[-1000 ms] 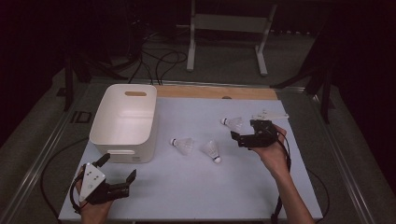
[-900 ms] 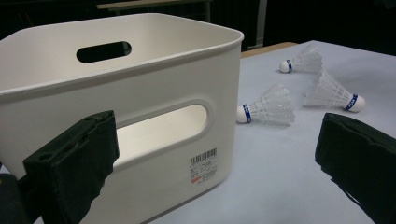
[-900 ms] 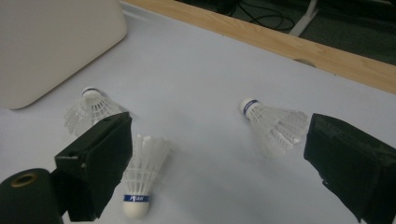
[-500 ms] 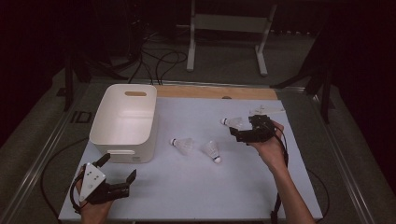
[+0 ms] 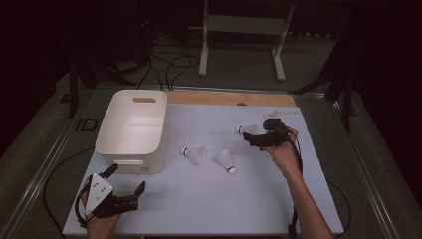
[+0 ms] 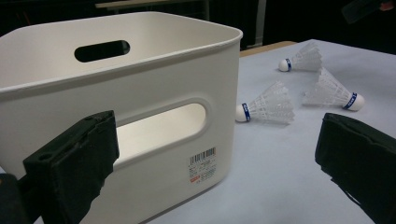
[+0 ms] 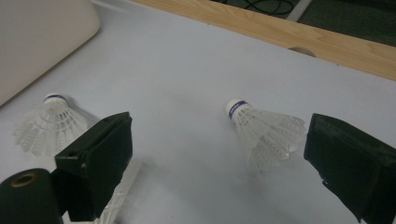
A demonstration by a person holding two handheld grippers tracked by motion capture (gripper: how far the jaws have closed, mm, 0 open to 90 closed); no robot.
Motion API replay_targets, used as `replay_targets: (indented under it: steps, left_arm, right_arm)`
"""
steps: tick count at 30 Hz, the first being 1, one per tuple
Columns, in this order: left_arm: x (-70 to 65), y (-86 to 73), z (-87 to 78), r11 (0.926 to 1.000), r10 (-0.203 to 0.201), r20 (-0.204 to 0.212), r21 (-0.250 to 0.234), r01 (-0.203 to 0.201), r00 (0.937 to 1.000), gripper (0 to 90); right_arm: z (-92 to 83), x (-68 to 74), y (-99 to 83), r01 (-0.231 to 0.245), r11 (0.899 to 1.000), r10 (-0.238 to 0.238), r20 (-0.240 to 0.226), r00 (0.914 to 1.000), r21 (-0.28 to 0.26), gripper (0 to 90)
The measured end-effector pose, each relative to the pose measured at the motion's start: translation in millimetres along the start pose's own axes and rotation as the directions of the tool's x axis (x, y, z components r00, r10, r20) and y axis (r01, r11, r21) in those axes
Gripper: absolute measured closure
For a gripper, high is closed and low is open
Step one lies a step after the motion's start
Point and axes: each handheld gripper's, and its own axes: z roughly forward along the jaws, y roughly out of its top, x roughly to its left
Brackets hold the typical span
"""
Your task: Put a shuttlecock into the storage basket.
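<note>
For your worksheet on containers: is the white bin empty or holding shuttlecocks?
Empty as far as visible: the white bin shows bare interior; three shuttlecocks lie outside.

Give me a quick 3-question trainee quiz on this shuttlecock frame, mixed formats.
1. True or false: the white bin already holds a shuttlecock.
2. Multiple choice: the right gripper is A) shut on a shuttlecock, B) open around the far shuttlecock without gripping it, C) resting inside the bin.
3. Fill in: the left gripper sits open at the near-left corner of the table, facing the ____.

Key
1. False: the part of the bin's inside that shows is bare, and three shuttlecocks lie on the table.
2. B
3. bin
</note>
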Motion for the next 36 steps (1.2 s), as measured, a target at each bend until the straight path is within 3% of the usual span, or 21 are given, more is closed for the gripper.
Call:
replay_targets:
  steps: [17,36]
  left_arm:
    - [-0.2,0.0,-0.2,1.0,0.001,0.001,-0.001,-0.001,1.0,0.1]
    - [0.2,-0.4,-0.1,1.0,-0.001,-0.001,-0.001,0.001,1.0,0.1]
  right_arm:
    - [23.7,-16.0,-6.8,-0.021,0.999,0.021,0.022,0.9995,0.028,8.0]
    - [44.6,-22.4,-14.3,-0.056,0.996,0.054,0.027,0.9982,0.074,8.0]
